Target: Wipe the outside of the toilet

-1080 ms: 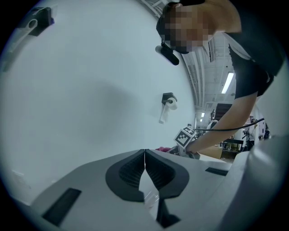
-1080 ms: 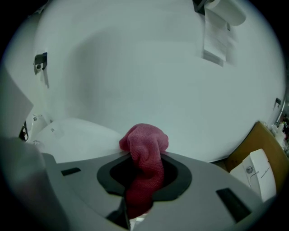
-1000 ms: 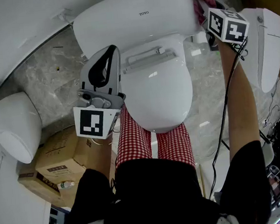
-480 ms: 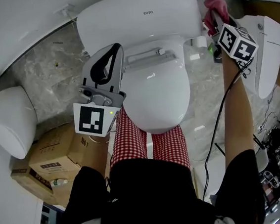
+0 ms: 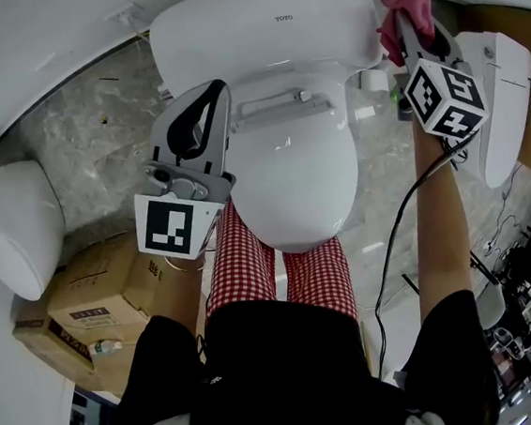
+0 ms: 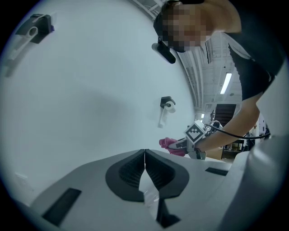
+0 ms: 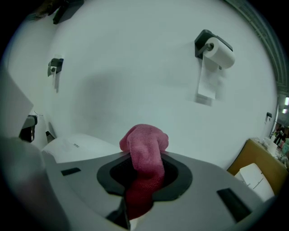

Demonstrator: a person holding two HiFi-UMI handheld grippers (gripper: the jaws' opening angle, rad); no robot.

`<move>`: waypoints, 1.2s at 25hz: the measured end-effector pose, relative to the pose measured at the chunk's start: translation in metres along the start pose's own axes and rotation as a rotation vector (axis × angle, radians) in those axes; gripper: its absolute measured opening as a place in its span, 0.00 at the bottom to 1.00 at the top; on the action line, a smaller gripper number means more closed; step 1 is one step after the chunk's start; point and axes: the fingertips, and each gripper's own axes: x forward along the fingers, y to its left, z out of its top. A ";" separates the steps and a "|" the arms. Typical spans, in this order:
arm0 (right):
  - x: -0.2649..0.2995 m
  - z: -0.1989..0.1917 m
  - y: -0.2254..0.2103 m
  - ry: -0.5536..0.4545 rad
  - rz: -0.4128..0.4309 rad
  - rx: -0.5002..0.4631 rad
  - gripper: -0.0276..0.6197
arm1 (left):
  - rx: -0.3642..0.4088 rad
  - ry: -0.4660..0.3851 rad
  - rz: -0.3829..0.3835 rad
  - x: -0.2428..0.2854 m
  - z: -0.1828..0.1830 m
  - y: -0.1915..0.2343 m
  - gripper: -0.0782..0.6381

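Now right claw point(image 7: 145, 163) pinches pink cloth point(image 7: 143, 140) beside toilet tank point(image 5: 256, 29).

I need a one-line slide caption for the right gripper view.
Right claw shut on a pink cloth, before a white wall with a paper roll.

The left gripper point(image 6: 144, 152) and right gripper point(image 7: 143, 155) are grey shells with black ribbed pads lining the jaws. Behind the jaws sit white cubes point(image 5: 170, 228) with black square markers. A black cable point(image 5: 396, 240) leads back from the right one. The person wears a black top point(image 5: 292, 374) and red-checked trousers point(image 5: 253, 269).
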 end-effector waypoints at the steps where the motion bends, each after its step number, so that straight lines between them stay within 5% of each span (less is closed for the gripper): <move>1: -0.002 0.005 0.005 -0.019 0.003 -0.008 0.20 | 0.002 -0.002 0.002 -0.002 0.000 0.000 0.12; 11: -0.026 0.054 0.062 -0.180 0.079 0.003 0.20 | 0.001 -0.019 0.039 -0.028 0.002 0.010 0.12; 18: -0.041 0.086 0.133 -0.261 0.229 -0.007 0.20 | 0.019 -0.019 0.062 -0.043 0.004 0.027 0.12; 30: -0.040 0.081 0.272 -0.200 0.488 -0.076 0.20 | -0.005 -0.022 0.134 -0.066 -0.002 0.059 0.12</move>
